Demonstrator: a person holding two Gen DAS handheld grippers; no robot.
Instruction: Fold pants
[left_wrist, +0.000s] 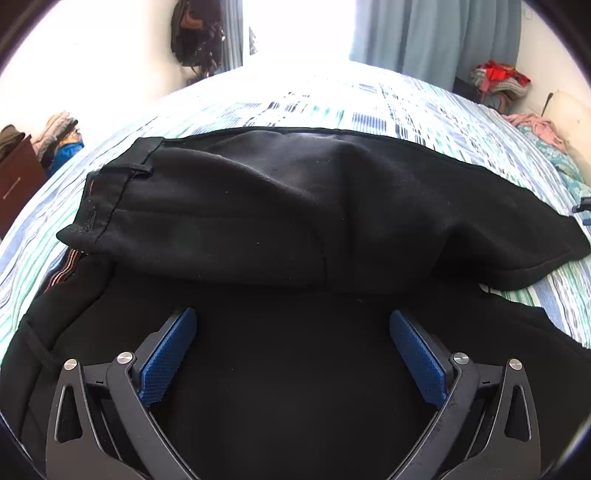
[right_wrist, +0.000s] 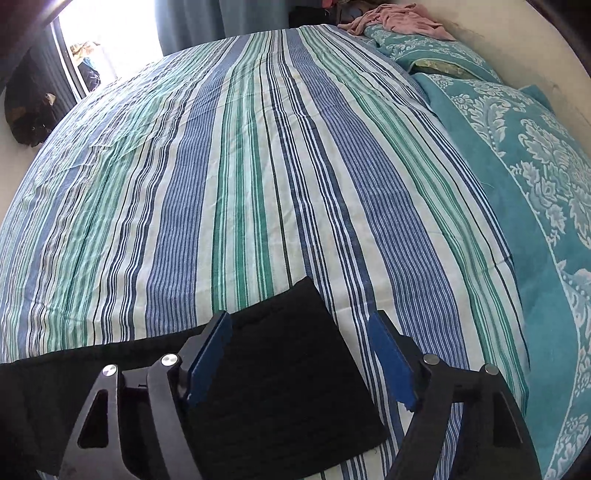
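Note:
Black pants (left_wrist: 295, 206) lie across a striped bed sheet (left_wrist: 406, 110), one half folded over the other, with the waistband (left_wrist: 110, 192) at the left. My left gripper (left_wrist: 293, 314) hangs open over the near layer of black cloth, its blue pads (left_wrist: 170, 354) wide apart with nothing pinched. In the right wrist view the leg end of the pants (right_wrist: 288, 369) lies flat on the sheet (right_wrist: 258, 166). My right gripper (right_wrist: 299, 317) is just above it, jaws apart on either side of the hem corner. Its pads (right_wrist: 210, 354) do not press the cloth.
Teal patterned pillows (right_wrist: 535, 184) line the right side of the bed, with a pink cloth (right_wrist: 399, 18) at the far end. Blue curtains (left_wrist: 424, 37) and a heap of clothes (left_wrist: 498, 81) stand behind the bed. A brown cabinet (left_wrist: 14, 177) is at the left.

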